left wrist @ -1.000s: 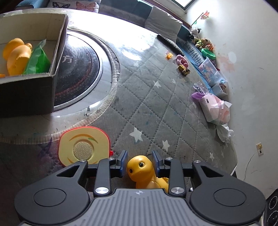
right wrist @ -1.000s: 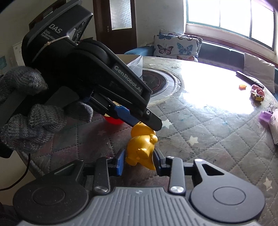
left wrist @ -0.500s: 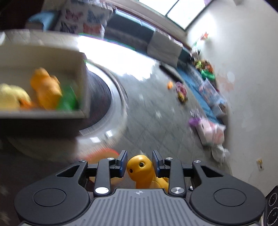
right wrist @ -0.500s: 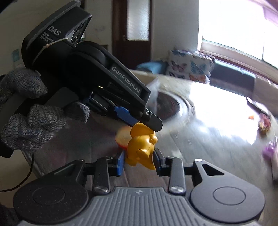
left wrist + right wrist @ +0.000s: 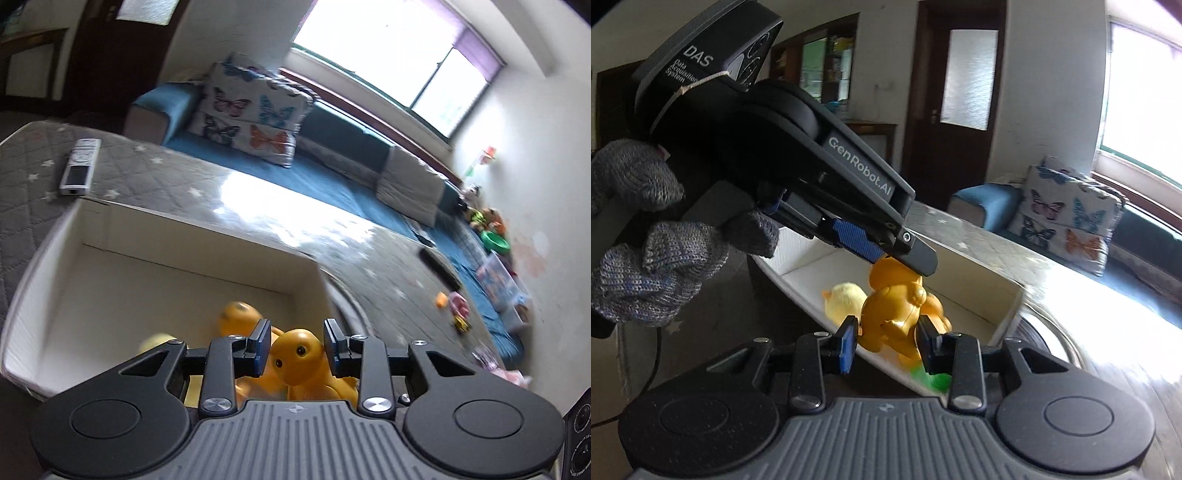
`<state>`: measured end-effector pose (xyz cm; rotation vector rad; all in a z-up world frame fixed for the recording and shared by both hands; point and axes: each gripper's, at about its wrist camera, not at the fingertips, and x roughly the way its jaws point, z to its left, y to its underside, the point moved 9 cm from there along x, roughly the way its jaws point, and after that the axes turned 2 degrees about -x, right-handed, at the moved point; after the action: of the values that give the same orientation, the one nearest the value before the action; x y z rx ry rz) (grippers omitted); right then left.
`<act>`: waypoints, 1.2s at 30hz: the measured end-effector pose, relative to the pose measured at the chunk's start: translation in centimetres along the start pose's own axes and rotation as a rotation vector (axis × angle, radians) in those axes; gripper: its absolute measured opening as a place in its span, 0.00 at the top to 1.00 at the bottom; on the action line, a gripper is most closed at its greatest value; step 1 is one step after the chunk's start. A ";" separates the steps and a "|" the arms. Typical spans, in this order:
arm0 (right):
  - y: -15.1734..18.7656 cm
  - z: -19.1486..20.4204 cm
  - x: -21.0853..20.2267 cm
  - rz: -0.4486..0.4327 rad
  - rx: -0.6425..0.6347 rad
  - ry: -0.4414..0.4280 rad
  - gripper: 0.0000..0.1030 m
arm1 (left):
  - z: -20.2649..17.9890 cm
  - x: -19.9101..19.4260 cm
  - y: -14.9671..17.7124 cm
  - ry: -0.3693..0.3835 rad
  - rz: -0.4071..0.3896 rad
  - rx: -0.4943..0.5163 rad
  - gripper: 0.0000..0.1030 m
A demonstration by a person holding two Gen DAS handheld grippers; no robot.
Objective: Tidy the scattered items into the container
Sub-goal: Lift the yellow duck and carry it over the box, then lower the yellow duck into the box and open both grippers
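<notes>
While both jaws clamp duck (image 5: 299, 354), box (image 5: 110, 280) below.

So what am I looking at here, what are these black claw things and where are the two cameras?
These are two hand-held grippers, not a robot arm. A person in grey knit gloves holds one in each hand, and each carries a wide-angle camera looking along its fingers.

The left wrist view shows the left gripper shut on an orange toy duck, above an open white box that already holds other toys.

The right wrist view shows the right gripper clamped on the same duck, with the left one reaching in from the upper left.

The box sits on a quilted grey table, where a white remote control also lies.
</notes>
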<state>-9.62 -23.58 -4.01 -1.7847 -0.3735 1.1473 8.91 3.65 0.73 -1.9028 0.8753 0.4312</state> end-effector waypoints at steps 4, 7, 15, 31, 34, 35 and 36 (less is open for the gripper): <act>-0.8 -0.2 3.5 0.026 -0.012 -0.040 0.67 | 3.3 1.7 -1.7 -0.016 0.012 -0.053 0.67; -0.9 -0.6 5.8 0.057 -0.014 -0.065 0.68 | 5.4 3.3 -2.4 -0.025 0.029 -0.090 0.67; -0.6 -1.7 8.8 0.099 0.009 -0.107 0.68 | 8.6 5.6 -2.2 -0.048 0.073 -0.149 0.69; -0.6 -2.3 7.8 0.090 0.034 -0.082 0.66 | 8.9 4.3 -2.0 -0.058 0.052 -0.141 0.69; -0.7 -2.2 7.0 0.080 0.035 -0.075 0.66 | 8.5 3.6 -1.8 -0.056 0.044 -0.132 0.69; -0.8 -2.2 6.6 0.076 0.036 -0.072 0.65 | 8.3 3.3 -1.7 -0.055 0.042 -0.128 0.69; -0.8 -2.1 6.2 0.073 0.037 -0.071 0.65 | 8.1 3.1 -1.6 -0.054 0.040 -0.123 0.69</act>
<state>-4.55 -20.18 -6.48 -1.7415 -0.3293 1.2637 12.73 10.04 -4.05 -1.9786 0.8696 0.5697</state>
